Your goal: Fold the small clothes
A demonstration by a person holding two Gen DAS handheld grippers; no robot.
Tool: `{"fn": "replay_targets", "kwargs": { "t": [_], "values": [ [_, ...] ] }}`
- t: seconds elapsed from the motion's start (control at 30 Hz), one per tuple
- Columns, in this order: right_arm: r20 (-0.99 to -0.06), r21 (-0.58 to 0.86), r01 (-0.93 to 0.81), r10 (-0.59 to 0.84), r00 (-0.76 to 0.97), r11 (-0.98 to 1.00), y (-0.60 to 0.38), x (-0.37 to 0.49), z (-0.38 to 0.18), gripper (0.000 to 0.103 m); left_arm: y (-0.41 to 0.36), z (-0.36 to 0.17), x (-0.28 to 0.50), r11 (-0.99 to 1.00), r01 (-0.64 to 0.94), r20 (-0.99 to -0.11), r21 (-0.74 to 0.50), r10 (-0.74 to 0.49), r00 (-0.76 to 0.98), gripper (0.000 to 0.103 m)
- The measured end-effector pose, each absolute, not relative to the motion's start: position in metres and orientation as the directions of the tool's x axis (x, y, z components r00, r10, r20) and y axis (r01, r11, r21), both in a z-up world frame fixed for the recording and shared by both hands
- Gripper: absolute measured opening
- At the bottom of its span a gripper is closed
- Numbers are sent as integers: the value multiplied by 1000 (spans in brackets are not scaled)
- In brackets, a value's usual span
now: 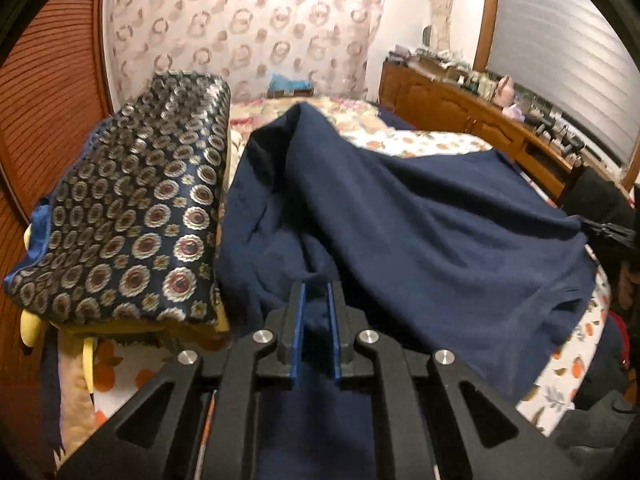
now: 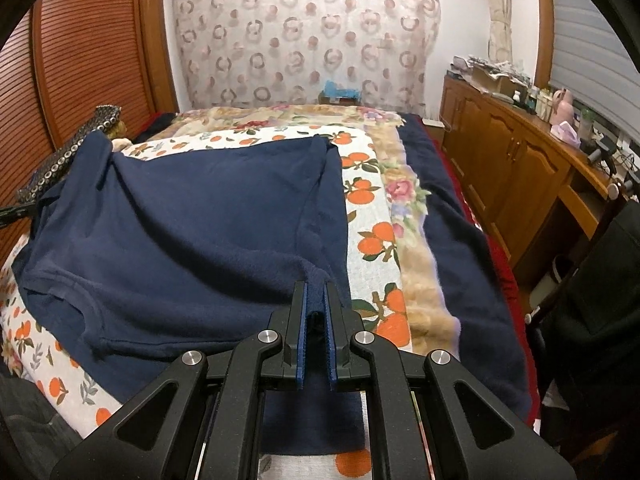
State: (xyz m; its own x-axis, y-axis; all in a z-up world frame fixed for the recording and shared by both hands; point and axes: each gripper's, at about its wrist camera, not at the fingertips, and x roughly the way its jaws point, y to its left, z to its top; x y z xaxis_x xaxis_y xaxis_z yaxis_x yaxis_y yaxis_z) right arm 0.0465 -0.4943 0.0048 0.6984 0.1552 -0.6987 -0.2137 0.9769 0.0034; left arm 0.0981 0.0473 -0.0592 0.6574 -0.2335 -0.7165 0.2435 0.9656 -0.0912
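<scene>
Far left, both views: ribbed reddish-brown wardrobe door [image 1: 44,120] running along the bed's edge.

Next to it, left wrist view: patterned cushion [image 1: 132,216], dark blue with gold medallions, sitting on something yellow, just beside the garment; only its edge [image 2: 64,160] peeking in on the right wrist view.

Centre: navy sweatshirt [image 1: 400,216] lying on the bed, over an orange-print cloth [image 2: 372,216]. Bunching and rising into a peak on the left wrist view; lying flatter on the right wrist view [image 2: 192,224], with a sleeve seam and ribbed hem showing near the camera.

Left gripper [image 1: 317,300]: closing nearly all the way, blue pads pinching a fold of the navy fabric, cloth passing between the fingers and hanging below.

Right gripper [image 2: 315,300]: likewise nearly closed, clamping the ribbed hem edge at the garment's near right corner, fabric filling the narrow gap between the pads.

Beyond the garment: floral quilt [image 2: 280,116] and dark blue blanket [image 2: 460,216] covering the rest of the bed; ring-patterned curtain [image 2: 304,36] hanging behind.

Right: wooden cabinet [image 2: 512,168] standing along the wall, clutter crowding its top, too small to identify. Window blind [image 1: 560,60] closing off the far right.
</scene>
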Motion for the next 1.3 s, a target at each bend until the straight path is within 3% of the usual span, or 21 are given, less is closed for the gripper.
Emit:
{"fn": "replay_targets", "kwargs": {
  "t": [0.03, 0.1, 0.33, 0.6, 0.63, 0.7, 0.8, 1.03, 1.13, 1.3],
  "values": [
    [-700, 4, -214, 156, 697, 977, -493, 46, 3, 5, 46, -63, 103, 968, 236, -726, -83, -221, 651, 12],
    [-703, 6, -216, 158, 693, 976, -492, 46, 0, 6, 43, -68, 107, 970, 235, -736, -66, -206, 645, 39],
    [-711, 9, -223, 163, 685, 975, -488, 48, -4, 6, 31, -78, 124, 976, 219, -763, -15, -153, 628, 40],
    [-708, 18, -220, 168, 686, 975, -487, 49, -7, 6, 34, -92, 135, 975, 213, -768, -57, -179, 615, 40],
    [-708, 19, -221, 169, 686, 975, -487, 49, -7, 6, 34, -92, 133, 974, 220, -761, -59, -186, 622, 39],
    [-708, 17, -221, 168, 686, 975, -488, 49, -7, 6, 34, -91, 130, 967, 246, -746, -60, -207, 633, 2],
    [-707, 17, -221, 168, 687, 975, -488, 49, -7, 6, 44, -80, 115, 967, 242, -710, -77, -224, 668, 2],
    [-667, 40, -197, 173, 725, 980, -496, 47, 9, 5, 88, -26, 39, 969, 161, -529, -190, -239, 814, 2],
    [-648, 52, -207, 191, 738, 977, -497, 42, 23, 5, 103, -21, 20, 968, 140, -520, -207, -230, 823, 2],
    [-627, 52, -224, 206, 752, 973, -496, 28, 43, 5, 112, -44, 3, 976, 109, -578, -189, -201, 791, 2]
  ]
}}
